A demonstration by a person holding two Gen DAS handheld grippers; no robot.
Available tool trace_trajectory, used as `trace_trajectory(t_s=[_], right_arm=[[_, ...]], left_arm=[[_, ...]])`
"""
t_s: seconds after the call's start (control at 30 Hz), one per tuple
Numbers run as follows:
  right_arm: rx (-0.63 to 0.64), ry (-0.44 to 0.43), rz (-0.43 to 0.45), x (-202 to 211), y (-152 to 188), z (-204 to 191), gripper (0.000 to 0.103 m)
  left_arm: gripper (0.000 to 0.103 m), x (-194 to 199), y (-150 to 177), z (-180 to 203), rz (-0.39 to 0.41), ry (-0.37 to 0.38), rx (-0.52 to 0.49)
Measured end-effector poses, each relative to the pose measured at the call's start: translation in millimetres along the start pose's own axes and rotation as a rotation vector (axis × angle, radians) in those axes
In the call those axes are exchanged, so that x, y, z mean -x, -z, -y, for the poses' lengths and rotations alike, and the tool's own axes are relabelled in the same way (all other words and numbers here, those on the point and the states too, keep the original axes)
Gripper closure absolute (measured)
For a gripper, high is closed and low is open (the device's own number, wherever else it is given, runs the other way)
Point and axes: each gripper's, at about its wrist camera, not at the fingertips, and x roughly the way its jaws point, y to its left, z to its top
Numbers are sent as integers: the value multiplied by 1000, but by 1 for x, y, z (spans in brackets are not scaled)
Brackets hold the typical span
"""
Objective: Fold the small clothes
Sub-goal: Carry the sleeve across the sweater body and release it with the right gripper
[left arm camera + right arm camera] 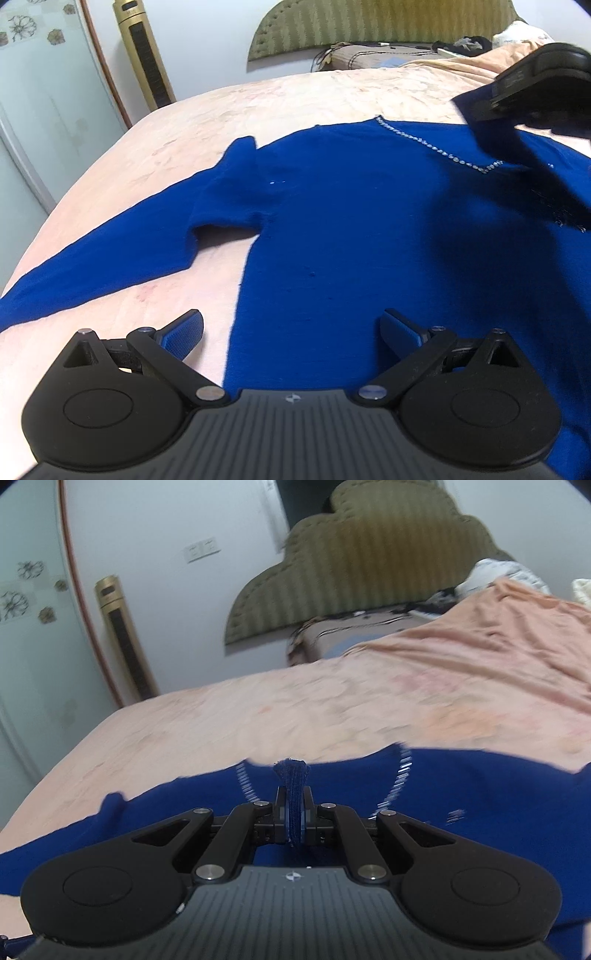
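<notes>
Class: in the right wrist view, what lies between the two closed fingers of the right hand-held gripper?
A bunched fold of the blue sweater, pinched in the right hand-held gripper.

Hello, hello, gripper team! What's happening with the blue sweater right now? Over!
Left gripper open, hovering over the sweater. Right gripper shut on a sleeve cuff. Sweater flat on the bed. Nothing in the way.

The left gripper [291, 332] sits at the bottom of its own view, tilted downward, jaws spread wide with nothing between the blue pads [183, 334]. The right gripper [294, 814] has its jaws pinched together at the lower centre of its view, clamping a fold of the blue sweater [291, 775]; its black body also shows blurred at the upper right of the left view.
</notes>
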Motion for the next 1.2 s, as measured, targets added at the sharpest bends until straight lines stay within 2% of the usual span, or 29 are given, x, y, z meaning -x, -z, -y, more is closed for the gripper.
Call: trace_trajectory(t_s=[0.27,0.87,1.0,1.03,1.07,1.13,1.2], right_arm=[[-19,-88,-58,-20,15,-44,93],[-60,-214,-131,-41,23,-77,93],[-90,-272,-232,-59,30,-77,81],[-105,-286,-249,-58,31,-76,72],[-122,-310,-239,-52,32,-74,64],[-123,-337,-188,-34,30,-70,60],[-118,-320,-146,-17,27,-65,57]], left_arm=[[0,0,3,-12,-3,-13,25],[0,1,7,-27,-12,-43,59],[0,3,7,-26,-4,-45,45],[0,3,7,-26,-2,-47,43],[0,3,7,-27,-5,-48,44],[0,0,6,-27,-11,-44,54],[0,-1,6,-28,-14,-43,66]])
